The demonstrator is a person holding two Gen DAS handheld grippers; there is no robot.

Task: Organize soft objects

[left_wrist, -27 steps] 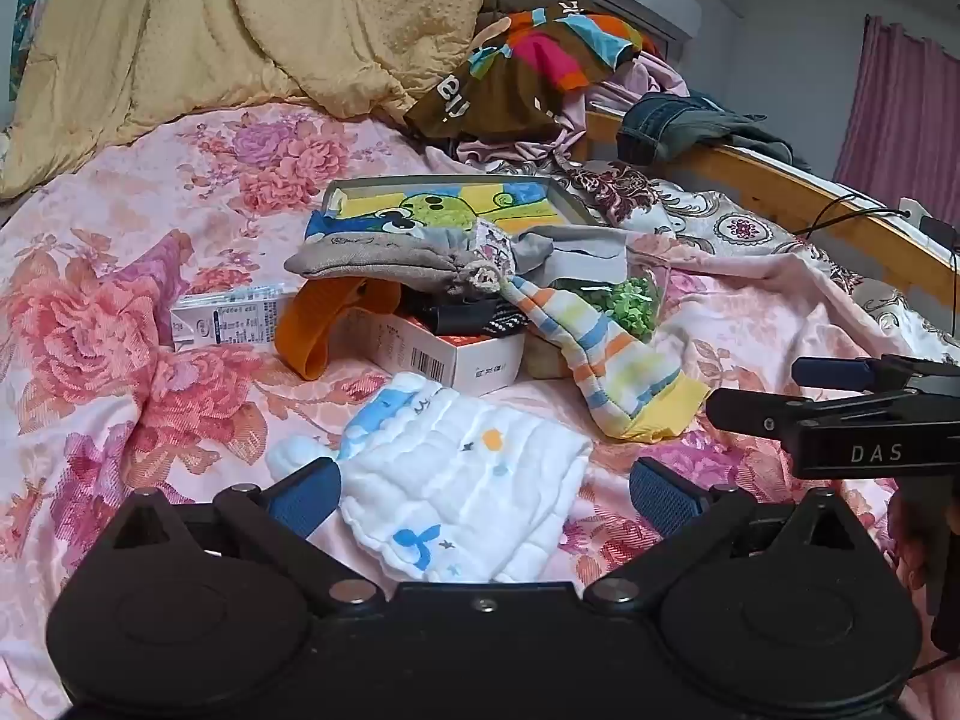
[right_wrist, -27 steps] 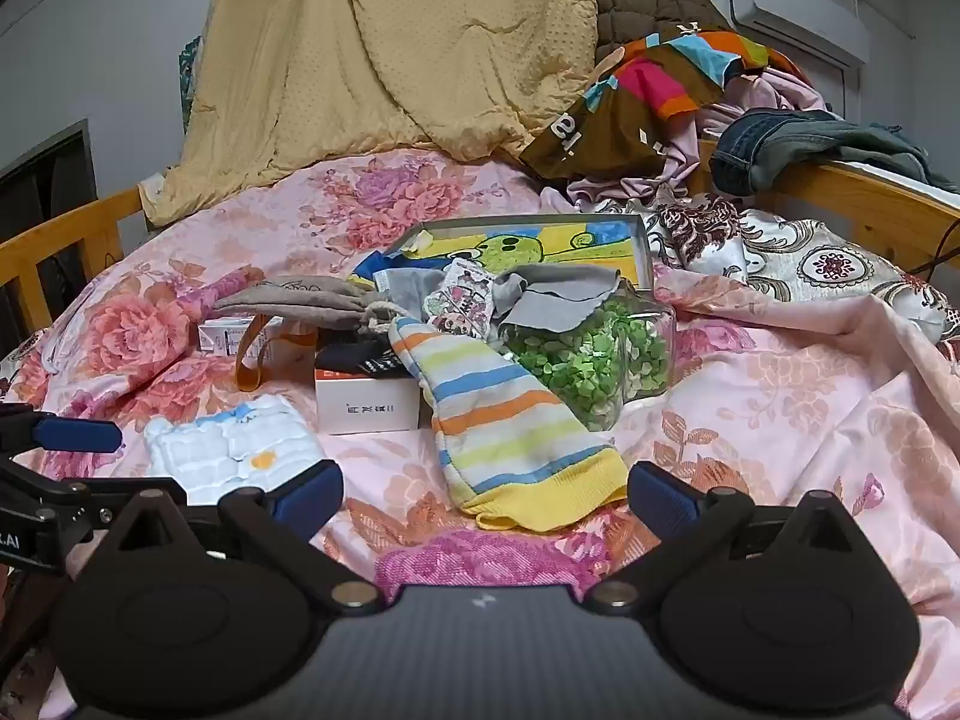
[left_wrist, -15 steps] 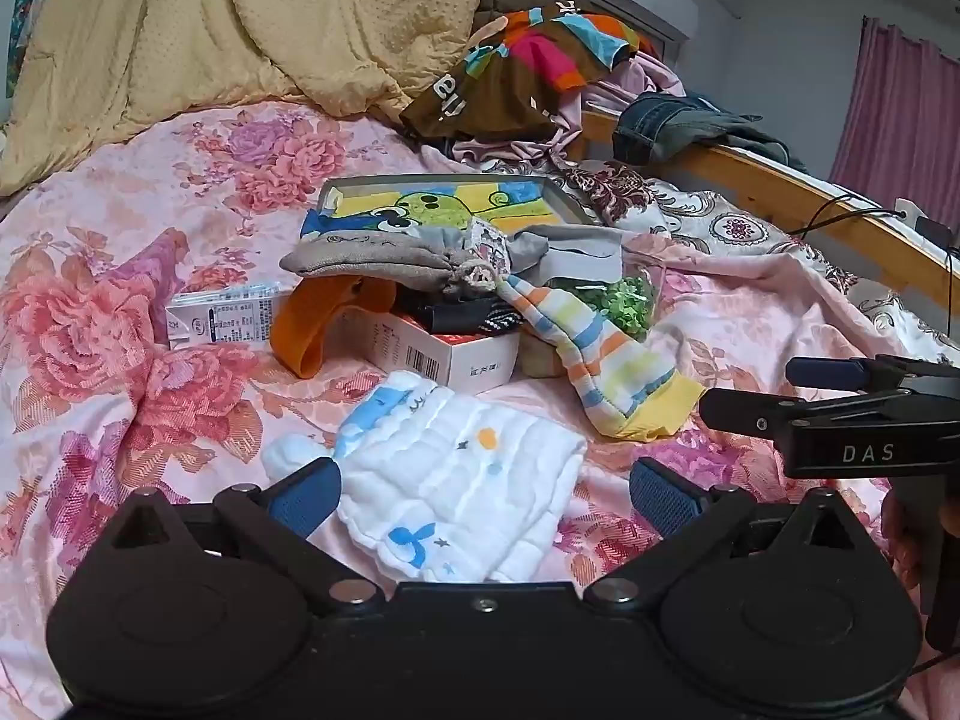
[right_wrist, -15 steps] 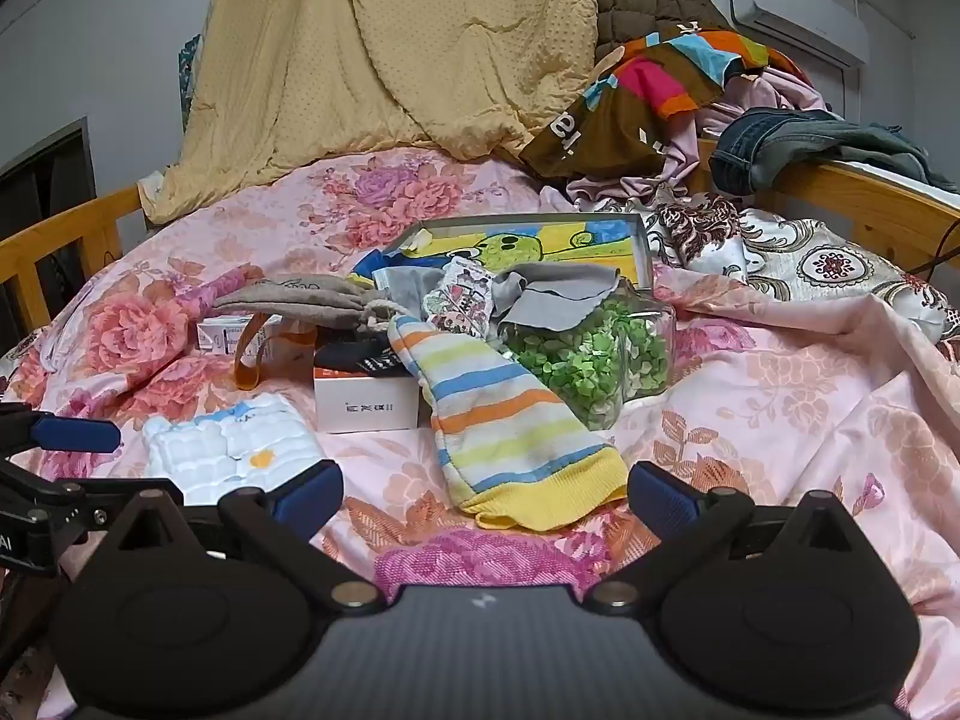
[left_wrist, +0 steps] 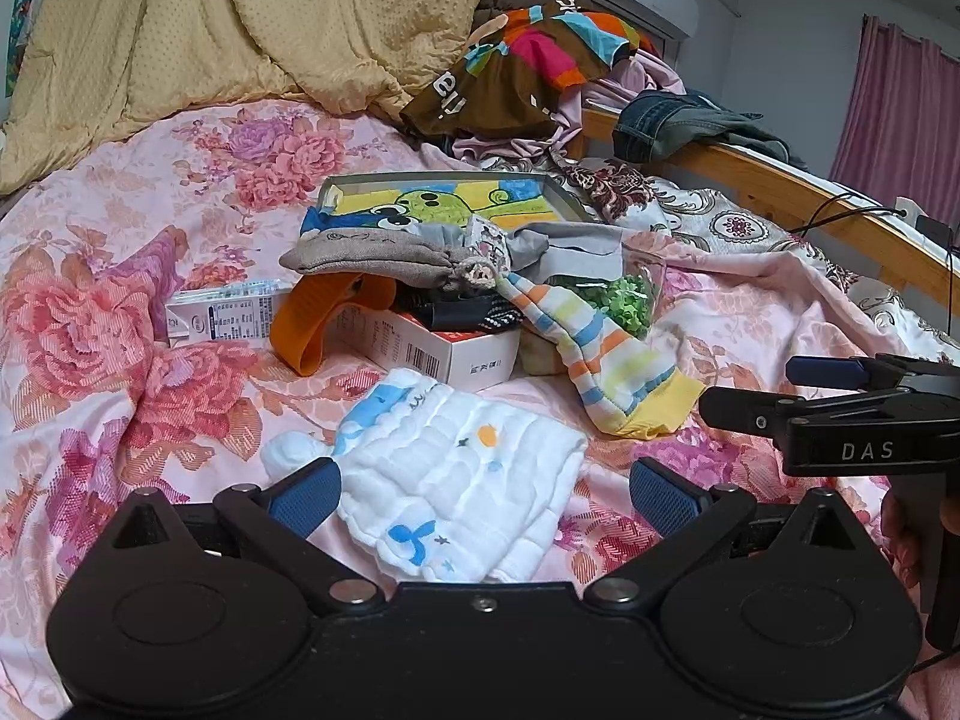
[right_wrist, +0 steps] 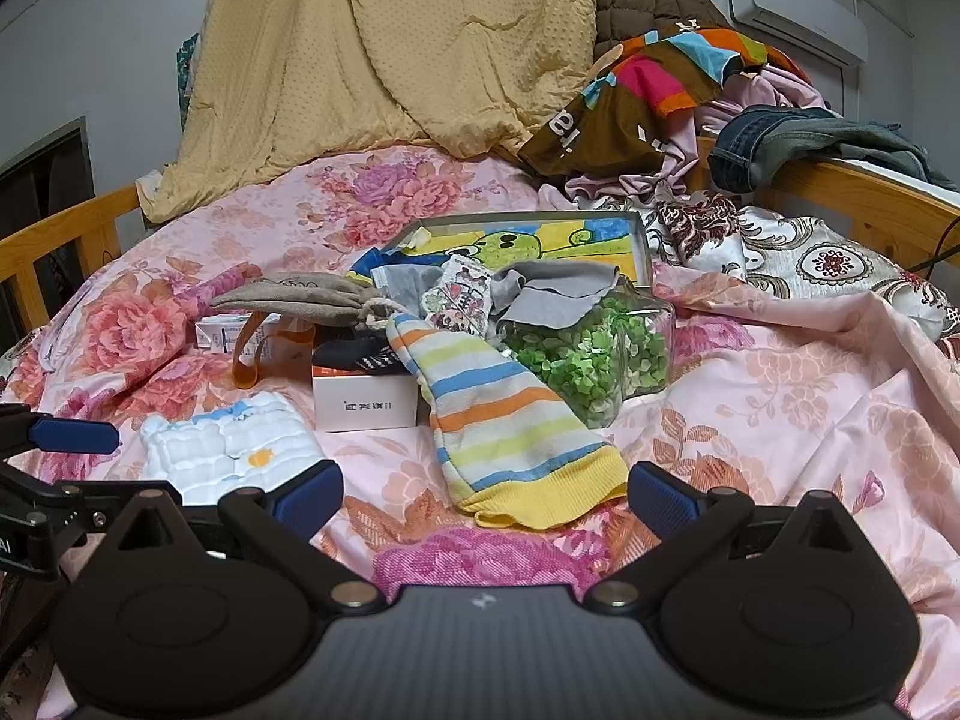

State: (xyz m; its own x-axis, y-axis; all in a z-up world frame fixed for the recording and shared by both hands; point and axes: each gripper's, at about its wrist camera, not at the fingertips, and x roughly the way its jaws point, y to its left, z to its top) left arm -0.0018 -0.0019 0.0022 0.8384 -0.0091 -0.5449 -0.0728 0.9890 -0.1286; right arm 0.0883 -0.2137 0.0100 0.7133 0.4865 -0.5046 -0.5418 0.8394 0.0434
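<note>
Both grippers' jaws wide apart, empty: left gripper (left_wrist: 480,495) straddles quilted white cloth (left_wrist: 462,480); right gripper (right_wrist: 485,495) faces striped knit sock (right_wrist: 504,420) on floral bedspread (right_wrist: 780,396).

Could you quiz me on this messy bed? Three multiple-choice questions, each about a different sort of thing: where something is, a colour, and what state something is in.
1. Where does the white quilted cloth lie?
A. inside the tin
B. on the bedspread before the left gripper
C. on the wooden rail

2. What colour is the striped sock's cuff?
A. yellow
B. black
C. purple

3. How do the right gripper's jaws stand?
A. shut on the sock
B. shut on nothing
C. open, holding nothing

Answers: B, the cloth lies between the left gripper's open fingers; A, a yellow band ends the sock; C, its blue pads stand wide apart with the sock's cuff between them, ungripped.
</note>
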